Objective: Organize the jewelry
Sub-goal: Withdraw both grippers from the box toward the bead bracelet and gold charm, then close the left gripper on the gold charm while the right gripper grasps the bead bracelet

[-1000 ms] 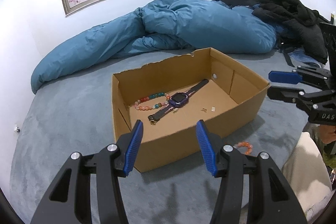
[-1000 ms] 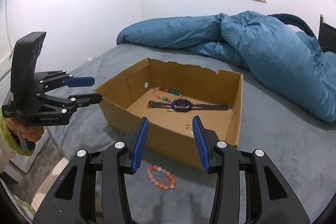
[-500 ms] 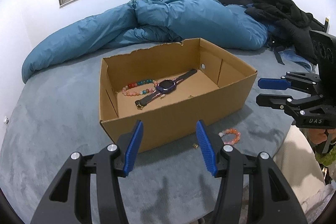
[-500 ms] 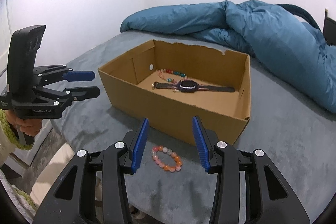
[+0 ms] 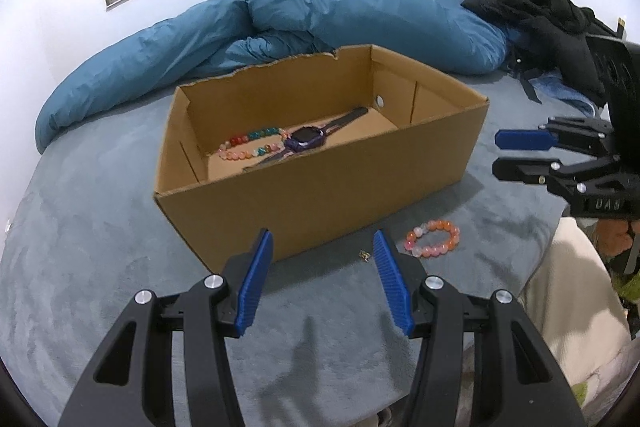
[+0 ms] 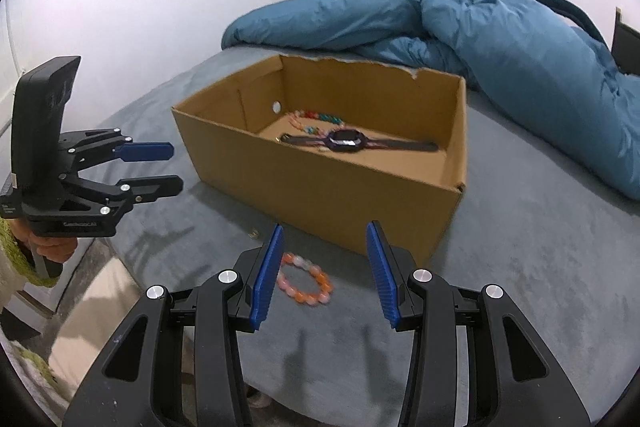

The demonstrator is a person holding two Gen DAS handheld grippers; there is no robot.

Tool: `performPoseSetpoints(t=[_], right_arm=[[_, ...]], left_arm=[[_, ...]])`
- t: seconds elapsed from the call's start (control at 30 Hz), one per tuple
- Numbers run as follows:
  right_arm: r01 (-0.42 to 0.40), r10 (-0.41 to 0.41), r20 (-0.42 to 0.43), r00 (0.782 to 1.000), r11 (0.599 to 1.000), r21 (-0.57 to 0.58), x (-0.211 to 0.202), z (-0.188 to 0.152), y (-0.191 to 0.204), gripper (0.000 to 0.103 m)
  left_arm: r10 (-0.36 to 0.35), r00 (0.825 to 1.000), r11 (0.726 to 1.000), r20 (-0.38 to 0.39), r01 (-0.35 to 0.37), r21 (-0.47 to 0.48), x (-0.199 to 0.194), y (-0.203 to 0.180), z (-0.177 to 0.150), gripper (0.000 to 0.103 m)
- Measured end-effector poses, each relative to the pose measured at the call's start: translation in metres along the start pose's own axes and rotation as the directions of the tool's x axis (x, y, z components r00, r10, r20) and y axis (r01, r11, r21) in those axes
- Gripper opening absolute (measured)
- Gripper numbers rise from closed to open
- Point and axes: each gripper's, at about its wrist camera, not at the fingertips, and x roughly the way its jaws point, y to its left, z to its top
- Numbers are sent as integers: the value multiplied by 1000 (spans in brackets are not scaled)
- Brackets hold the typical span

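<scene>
An open cardboard box (image 5: 320, 187) (image 6: 320, 187) stands on the grey bed. Inside lie a purple watch (image 5: 306, 139) (image 6: 346, 141) and a multicoloured bead bracelet (image 5: 248, 143) (image 6: 316, 117). An orange-pink bead bracelet (image 5: 432, 238) (image 6: 306, 283) lies on the cover in front of the box, and a tiny gold piece (image 5: 364, 255) (image 6: 253, 234) rests near it. My left gripper (image 5: 323, 247) hangs open before the box's near wall, holding nothing. Just above the orange bracelet my right gripper (image 6: 326, 239) is open and bare, the bracelet by its left finger.
A rumpled blue duvet (image 5: 320, 19) (image 6: 500, 39) lies behind the box. Dark clothes (image 5: 532, 15) are heaped at the headboard. The bed's edge runs close under both grippers, with a hand (image 6: 52, 247) and pale trousers (image 5: 572, 291) beside it.
Both grippers have sunk toward the bed, so the box's near wall hides more of its floor. The orange bracelet has come closer under the right gripper. Both keep the same jaw width.
</scene>
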Motion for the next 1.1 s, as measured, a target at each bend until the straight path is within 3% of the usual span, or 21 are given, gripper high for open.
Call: performPoseSetpoints(t=[0.43, 0.83, 1.1], right_arm=[[21, -23, -118, 993, 1000, -23, 19, -29, -20, 38], [-24, 16, -155, 988, 999, -49, 42, -28, -17, 33], [-39, 29, -175, 984, 998, -53, 53, -25, -20, 31]], left_arm=[[-48, 999, 992, -25, 51, 114, 47, -29, -17, 51], [-89, 992, 984, -95, 103, 148, 89, -24, -19, 23], [-113, 988, 979, -101, 128, 156, 101, -23, -18, 17]])
